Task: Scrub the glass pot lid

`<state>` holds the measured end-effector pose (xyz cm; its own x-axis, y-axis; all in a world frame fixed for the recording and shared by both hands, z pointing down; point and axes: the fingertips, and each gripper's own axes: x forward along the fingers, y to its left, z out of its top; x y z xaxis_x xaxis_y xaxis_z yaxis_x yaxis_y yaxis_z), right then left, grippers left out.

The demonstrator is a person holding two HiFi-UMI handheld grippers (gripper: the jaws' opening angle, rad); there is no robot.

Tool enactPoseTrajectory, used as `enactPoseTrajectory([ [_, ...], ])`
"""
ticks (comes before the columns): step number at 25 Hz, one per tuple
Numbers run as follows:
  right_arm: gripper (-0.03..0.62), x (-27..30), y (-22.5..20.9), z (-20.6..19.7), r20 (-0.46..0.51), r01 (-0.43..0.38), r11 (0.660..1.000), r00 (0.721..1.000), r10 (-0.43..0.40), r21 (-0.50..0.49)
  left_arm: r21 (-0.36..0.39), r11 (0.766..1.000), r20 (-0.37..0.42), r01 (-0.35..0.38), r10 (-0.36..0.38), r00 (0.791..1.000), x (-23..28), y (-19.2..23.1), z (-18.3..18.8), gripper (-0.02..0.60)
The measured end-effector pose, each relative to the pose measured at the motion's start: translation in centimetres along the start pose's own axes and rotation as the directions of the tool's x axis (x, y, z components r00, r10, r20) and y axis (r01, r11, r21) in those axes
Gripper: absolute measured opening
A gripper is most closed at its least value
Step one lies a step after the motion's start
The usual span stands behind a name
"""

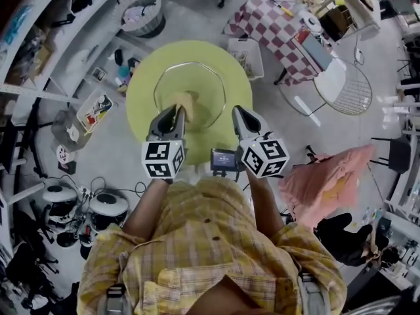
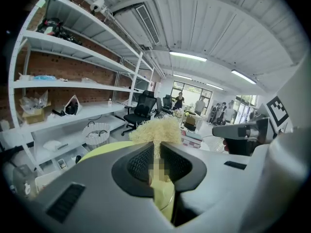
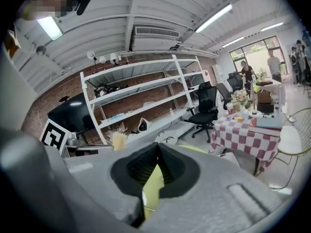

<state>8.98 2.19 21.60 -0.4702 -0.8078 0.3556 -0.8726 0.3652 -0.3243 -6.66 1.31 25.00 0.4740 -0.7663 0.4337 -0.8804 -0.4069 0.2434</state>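
Note:
The glass pot lid lies on a round yellow-green table; its rim shows as a thin clear ring. My left gripper hangs over the lid's near left part, shut on a straw-coloured fibre scrubber. In the left gripper view the scrubber sticks out past the closed jaws. My right gripper is at the lid's near right edge with its jaws shut. I see nothing held between its pads; only table and a bit of glass rim show below them.
A red-checked table and a white wire chair stand to the right. A white bin sits beside the round table, a white basket behind it. Shelving lines the left. A pink cloth lies at the near right.

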Motion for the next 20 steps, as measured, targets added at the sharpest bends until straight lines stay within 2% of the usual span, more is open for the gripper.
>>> enactPoseTrajectory([
  [3,-0.002,-1.2,1.1,2.5,0.054,0.006,1.0,0.999,-0.004,-0.027,0.012,1.0,0.05,0.01,-0.011,0.999,-1.5,-1.0,2.5,0.046],
  [7,-0.002,-2.9,3.2,6.0,0.142,-0.007,0.998,0.99,0.016,-0.066,0.069,0.997,0.141,0.017,-0.026,0.99,-3.5,-2.7,6.2,0.046],
  [13,-0.002,-5.3,6.4,9.0,0.24,0.007,0.992,0.97,0.024,-0.129,0.198,0.98,0.249,-0.001,-0.049,0.967,-6.1,-5.1,9.8,0.046],
  [20,-0.002,-7.6,8.3,10.2,0.299,0.024,0.988,0.954,0.024,-0.155,0.218,0.976,0.31,0.02,-0.088,0.947,-8.6,-7.2,11.8,0.046],
])
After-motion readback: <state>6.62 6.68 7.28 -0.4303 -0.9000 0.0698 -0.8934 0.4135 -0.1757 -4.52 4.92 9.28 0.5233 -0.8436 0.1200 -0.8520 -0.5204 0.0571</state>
